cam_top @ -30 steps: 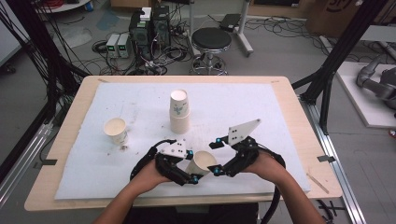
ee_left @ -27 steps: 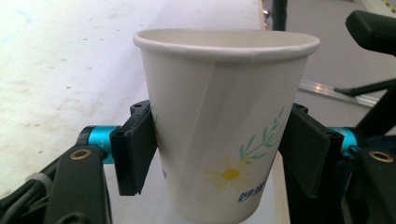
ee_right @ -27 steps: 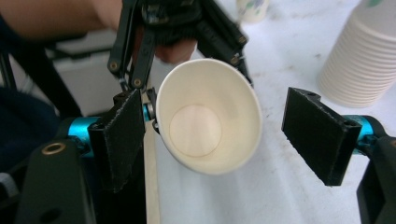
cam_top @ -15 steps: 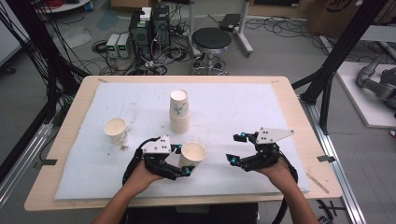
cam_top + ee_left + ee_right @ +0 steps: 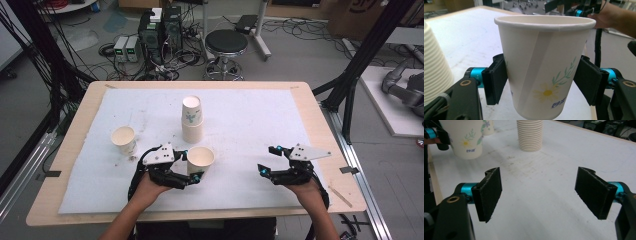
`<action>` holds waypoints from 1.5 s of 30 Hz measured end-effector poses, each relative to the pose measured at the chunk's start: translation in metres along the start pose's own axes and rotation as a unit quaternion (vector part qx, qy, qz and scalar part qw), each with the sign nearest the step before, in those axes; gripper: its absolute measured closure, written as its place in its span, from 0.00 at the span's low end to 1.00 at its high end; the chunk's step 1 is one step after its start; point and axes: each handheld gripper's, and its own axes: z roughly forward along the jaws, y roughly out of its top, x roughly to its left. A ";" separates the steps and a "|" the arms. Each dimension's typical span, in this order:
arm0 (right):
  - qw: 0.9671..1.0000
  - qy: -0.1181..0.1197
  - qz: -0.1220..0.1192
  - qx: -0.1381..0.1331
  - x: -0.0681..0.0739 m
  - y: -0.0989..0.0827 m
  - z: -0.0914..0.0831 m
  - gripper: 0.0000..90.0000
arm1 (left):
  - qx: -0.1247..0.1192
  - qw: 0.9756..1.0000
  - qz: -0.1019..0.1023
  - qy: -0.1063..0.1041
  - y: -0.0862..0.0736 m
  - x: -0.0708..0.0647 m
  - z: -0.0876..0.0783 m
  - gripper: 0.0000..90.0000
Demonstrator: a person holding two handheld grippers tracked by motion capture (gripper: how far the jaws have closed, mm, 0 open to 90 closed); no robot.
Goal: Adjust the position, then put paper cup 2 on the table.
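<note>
— Since the earlier frame, the right tongs [image 5: 265, 160] have pulled away from the paper cup [image 5: 200, 159] to the right side of the worktop [image 5: 250, 125], jaws wide and empty.

— And the left tongs [image 5: 192, 165]?

— Their jaws have just been opening; the cup sits between them, one pad [image 5: 495, 80] touching, the other barely clear.

— Where is the cup?

— Near the front, just before the cup stack [image 5: 192, 119]; another cup [image 5: 123, 139] stands well left.

— Risk?

— A light empty cup could tip if a withdrawing pad drags its wall.
</note>
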 end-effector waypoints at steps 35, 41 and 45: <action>0.994 -0.100 0.022 -0.037 -0.011 -0.008 -0.026 0.25 | -0.084 0.994 0.005 0.069 0.002 0.009 -0.016 0.33; 0.994 -0.098 0.019 -0.034 -0.011 -0.006 -0.024 0.25 | -0.084 0.994 0.005 0.068 0.002 0.008 -0.016 0.33; 0.994 -0.099 0.019 -0.032 -0.011 -0.007 -0.023 0.25 | -0.081 0.994 0.003 0.068 0.000 0.008 -0.014 0.33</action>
